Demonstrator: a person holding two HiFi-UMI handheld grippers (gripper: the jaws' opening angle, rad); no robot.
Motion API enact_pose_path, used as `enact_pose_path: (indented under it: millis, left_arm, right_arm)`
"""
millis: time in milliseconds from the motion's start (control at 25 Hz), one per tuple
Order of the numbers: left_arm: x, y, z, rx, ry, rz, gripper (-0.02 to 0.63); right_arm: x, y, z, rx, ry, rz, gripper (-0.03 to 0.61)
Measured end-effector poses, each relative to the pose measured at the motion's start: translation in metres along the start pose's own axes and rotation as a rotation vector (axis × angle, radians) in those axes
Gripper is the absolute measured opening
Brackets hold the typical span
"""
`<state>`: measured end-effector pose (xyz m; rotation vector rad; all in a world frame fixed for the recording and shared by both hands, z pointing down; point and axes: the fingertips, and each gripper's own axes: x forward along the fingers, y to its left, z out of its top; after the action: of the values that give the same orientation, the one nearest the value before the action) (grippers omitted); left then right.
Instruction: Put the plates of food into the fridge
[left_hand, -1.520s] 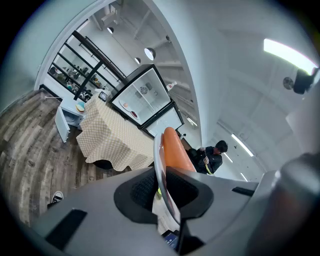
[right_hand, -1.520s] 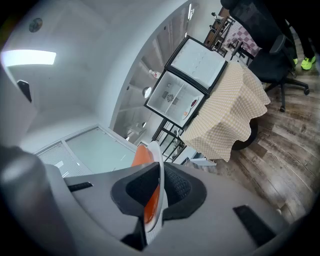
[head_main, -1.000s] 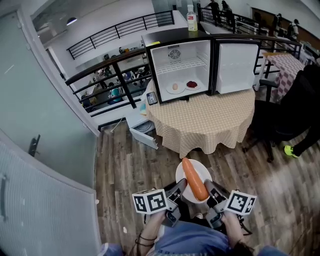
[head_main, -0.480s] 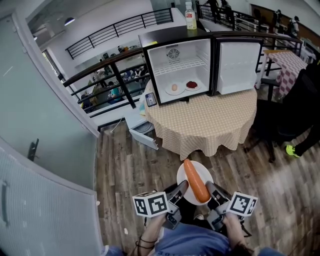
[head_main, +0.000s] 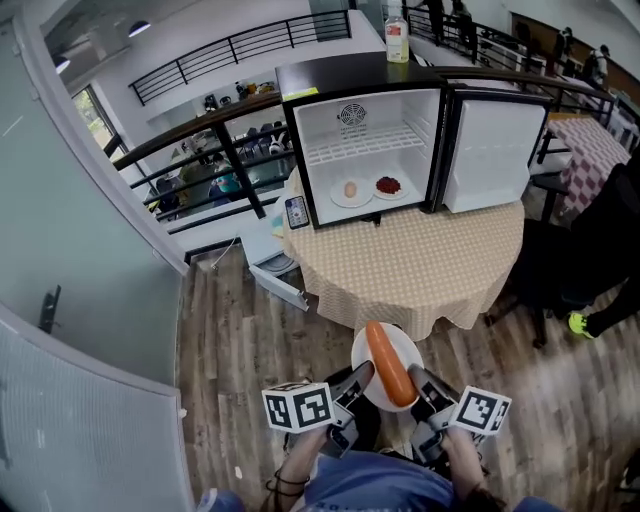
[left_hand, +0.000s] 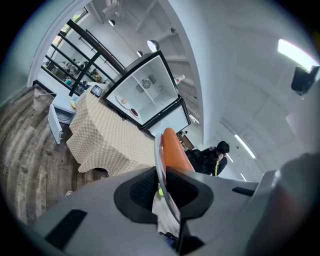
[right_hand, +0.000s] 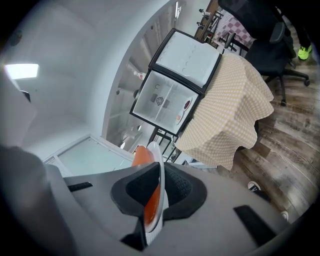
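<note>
Your left hand-held gripper and right hand-held gripper clamp opposite rims of the plate, so the carrot sits level. The far fridge stands open.

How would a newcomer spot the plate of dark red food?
Find the open black fridge on the checked table. Two white plates sit on its floor. The plate of dark red food is the right-hand one; the left plate holds something small and pale.

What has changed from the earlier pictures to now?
The person stepped closer to the table and the open fridge, bringing the plate with the carrot along. The left gripper and right gripper still clamp its rim; nothing in the fridge moved.
</note>
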<state>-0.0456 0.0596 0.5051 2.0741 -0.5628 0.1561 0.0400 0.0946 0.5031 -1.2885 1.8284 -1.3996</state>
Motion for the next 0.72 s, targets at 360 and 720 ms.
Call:
enact_pose_path:
  millis: [360, 720]
  left_arm:
    - [0.052, 0.033, 0.095, -0.011, 0.001, 0.001, 0.058]
    - [0.095, 0.063, 0.165, -0.005, 0.036, -0.021, 0.058]
  right_arm:
    - [0.093, 0.008, 0.069, 0.039, -0.001, 0.051, 0.031]
    - [0.149, -0.018, 0.119, -0.023, 0.0, -0.083, 0.031]
